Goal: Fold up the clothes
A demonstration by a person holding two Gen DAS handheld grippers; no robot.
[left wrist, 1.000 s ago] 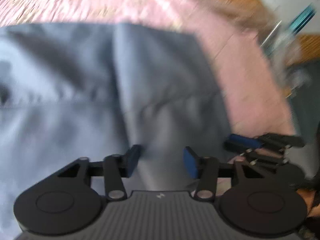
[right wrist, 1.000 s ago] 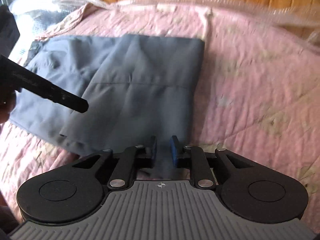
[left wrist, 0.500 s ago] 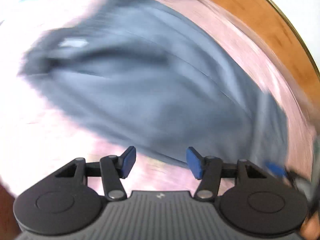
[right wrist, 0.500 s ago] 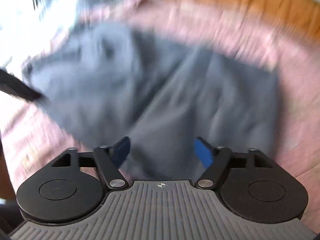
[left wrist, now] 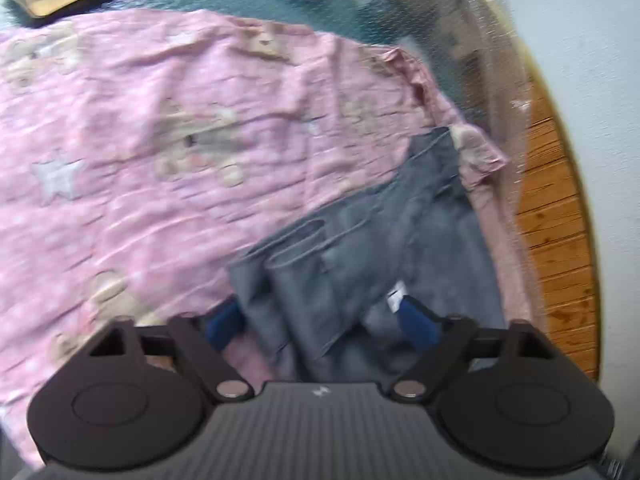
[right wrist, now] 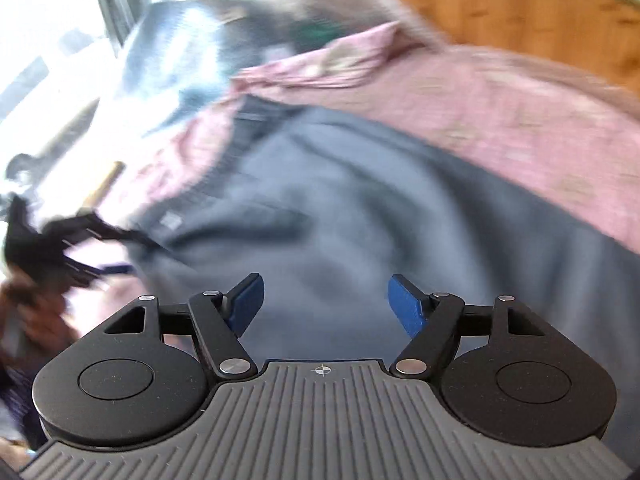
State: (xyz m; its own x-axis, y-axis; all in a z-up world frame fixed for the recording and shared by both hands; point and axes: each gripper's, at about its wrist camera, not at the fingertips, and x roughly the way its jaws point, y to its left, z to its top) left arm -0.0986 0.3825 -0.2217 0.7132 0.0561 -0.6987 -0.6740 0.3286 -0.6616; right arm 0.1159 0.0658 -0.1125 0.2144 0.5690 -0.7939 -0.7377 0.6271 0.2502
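We see a pink quilted bedspread with star and bear prints (left wrist: 168, 128) covering the bed, with a wooden panelled wall (right wrist: 500, 4) behind it. On the bedspread lies the grey fabric garment (left wrist: 360, 248), partly folded, with a small white label (left wrist: 396, 294) showing near its lower edge. Our left gripper (left wrist: 320, 318) hangs over the garment's near edge, its jaws having just been opening and now standing wide, with cloth between but not pinched. Our right gripper (right wrist: 324, 302) hovers above the grey cloth, its jaws spread wide and holding nothing.
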